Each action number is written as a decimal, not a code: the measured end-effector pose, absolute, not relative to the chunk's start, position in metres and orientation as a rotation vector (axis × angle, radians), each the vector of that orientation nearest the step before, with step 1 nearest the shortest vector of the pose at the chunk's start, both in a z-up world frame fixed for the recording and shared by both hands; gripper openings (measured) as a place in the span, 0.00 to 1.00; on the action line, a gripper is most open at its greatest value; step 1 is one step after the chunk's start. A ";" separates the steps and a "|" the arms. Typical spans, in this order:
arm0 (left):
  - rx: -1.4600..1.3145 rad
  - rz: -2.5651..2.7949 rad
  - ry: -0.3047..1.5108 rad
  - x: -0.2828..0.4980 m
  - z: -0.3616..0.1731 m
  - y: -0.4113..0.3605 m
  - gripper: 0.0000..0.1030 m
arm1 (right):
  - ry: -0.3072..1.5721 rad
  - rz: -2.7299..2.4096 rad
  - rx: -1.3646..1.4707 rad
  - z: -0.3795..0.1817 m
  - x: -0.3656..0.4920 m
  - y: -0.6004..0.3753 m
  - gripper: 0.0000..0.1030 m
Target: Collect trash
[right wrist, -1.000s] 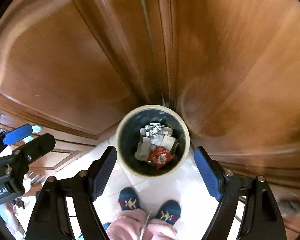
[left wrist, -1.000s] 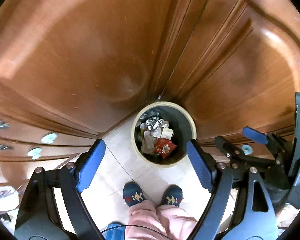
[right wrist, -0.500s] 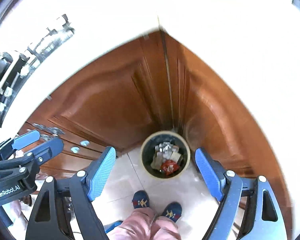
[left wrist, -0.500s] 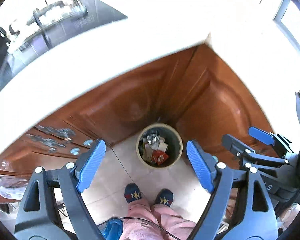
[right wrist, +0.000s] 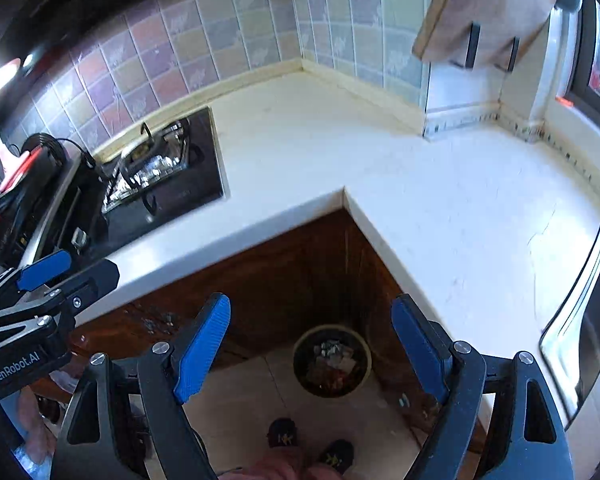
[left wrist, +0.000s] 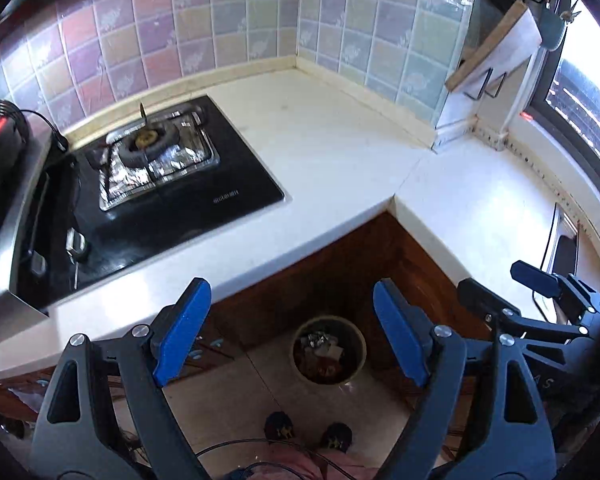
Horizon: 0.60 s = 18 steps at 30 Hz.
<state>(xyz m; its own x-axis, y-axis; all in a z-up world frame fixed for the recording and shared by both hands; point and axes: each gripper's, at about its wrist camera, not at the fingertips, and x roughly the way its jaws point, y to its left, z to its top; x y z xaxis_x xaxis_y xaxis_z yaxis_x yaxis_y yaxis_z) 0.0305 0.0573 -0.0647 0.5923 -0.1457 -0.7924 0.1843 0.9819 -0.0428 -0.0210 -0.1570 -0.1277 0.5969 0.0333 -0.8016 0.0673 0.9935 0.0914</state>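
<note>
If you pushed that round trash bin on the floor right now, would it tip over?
Probably not easily. The trash bin looks wide and squat, so a low nudge would likely slide it on the smooth floor tiles. It sits in the cabinet corner, which should stop it going backward. The wrappers inside look light, so the bin is probably light too.

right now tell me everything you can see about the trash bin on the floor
The trash bin is a round, open-topped pail with a pale cream rim and a dark inside. It stands upright on the tiled floor, tucked into the inner corner of the brown wooden cabinets under the white counter. No lid is on it. Crumpled foil, pale paper scraps and something red lie inside. Both grippers are well above it; nothing touches it from above.
</note>
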 end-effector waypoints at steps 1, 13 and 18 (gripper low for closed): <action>0.046 -0.185 0.901 0.030 -0.055 0.058 0.79 | 0.919 -0.018 0.119 -0.118 -0.021 -0.156 0.82; -0.001 -0.121 0.736 0.024 0.046 0.069 0.79 | 0.729 -0.039 0.112 0.010 -0.026 -0.139 0.82; -0.004 -0.125 0.712 0.023 0.068 0.066 0.79 | 0.667 -0.063 0.111 0.047 -0.041 -0.136 0.83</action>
